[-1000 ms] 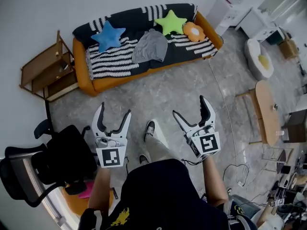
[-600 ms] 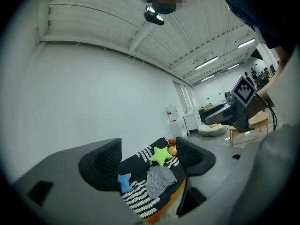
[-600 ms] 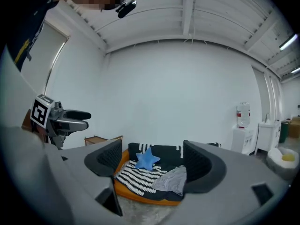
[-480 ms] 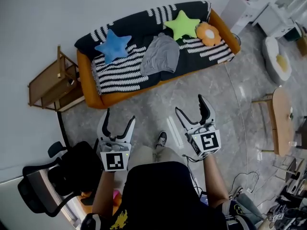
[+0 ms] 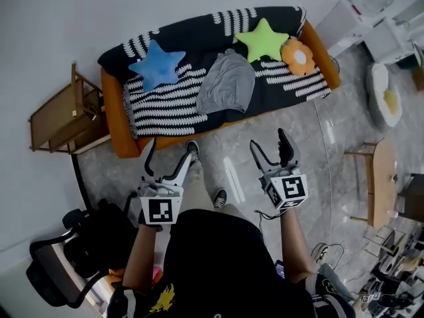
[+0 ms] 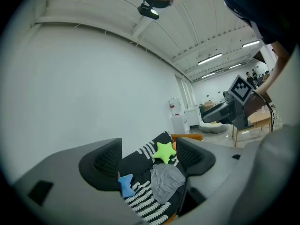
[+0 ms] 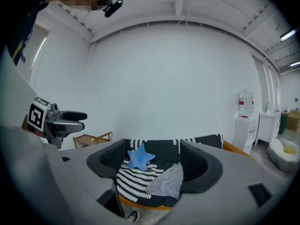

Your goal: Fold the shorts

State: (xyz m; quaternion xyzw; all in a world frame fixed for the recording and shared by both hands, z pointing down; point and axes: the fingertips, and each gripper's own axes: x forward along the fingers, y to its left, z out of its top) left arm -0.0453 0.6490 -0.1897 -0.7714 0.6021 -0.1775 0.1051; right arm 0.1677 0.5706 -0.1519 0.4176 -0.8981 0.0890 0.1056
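The grey shorts (image 5: 227, 87) lie crumpled on the striped black-and-white cover of an orange sofa (image 5: 118, 114), between a blue star cushion (image 5: 156, 63) and a green star cushion (image 5: 264, 40). Both grippers are held out over the floor short of the sofa, pointing at it. The left gripper (image 5: 164, 159) stands open and empty. The right gripper (image 5: 269, 148) is empty too, its jaws closing but still wide apart. In the left gripper view the shorts (image 6: 165, 181) show far off between the jaws, as do the shorts (image 7: 167, 182) in the right gripper view.
An orange flower cushion (image 5: 299, 57) rests at the sofa's right end. A wooden rack (image 5: 61, 116) stands left of the sofa, a black office chair (image 5: 79, 244) at lower left, a round wooden table (image 5: 379, 175) at right. The person's shoes (image 5: 192, 151) step on grey floor.
The person has walked toward the sofa, so it sits nearer and larger. Both grippers came forward with them. The right jaws have narrowed a little.
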